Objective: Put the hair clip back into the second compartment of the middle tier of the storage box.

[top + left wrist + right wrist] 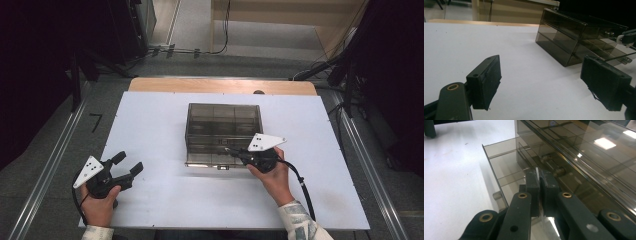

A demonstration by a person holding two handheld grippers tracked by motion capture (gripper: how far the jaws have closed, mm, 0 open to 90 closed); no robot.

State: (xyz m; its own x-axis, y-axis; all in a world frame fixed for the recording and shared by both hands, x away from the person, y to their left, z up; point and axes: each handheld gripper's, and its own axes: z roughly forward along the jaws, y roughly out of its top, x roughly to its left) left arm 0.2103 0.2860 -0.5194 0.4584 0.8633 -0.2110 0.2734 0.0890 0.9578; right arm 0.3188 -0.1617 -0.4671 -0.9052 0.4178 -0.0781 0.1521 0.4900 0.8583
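Drawer-pull step: right gripper [539, 178] clamped on the thin front tab of the lower drawer [499, 160] of the smoked plastic box [223, 134] mid-table, left gripper [125, 165] open and idle near-left; next likely a straight level pull toward the person.

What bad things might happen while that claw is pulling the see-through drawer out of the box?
1. The right gripper pinches only a thin clear tab on the drawer, so it might slip off.
2. The left gripper rests open, away from the smoky plastic box, so nothing steadies it; the box might slide across the white table instead of opening.
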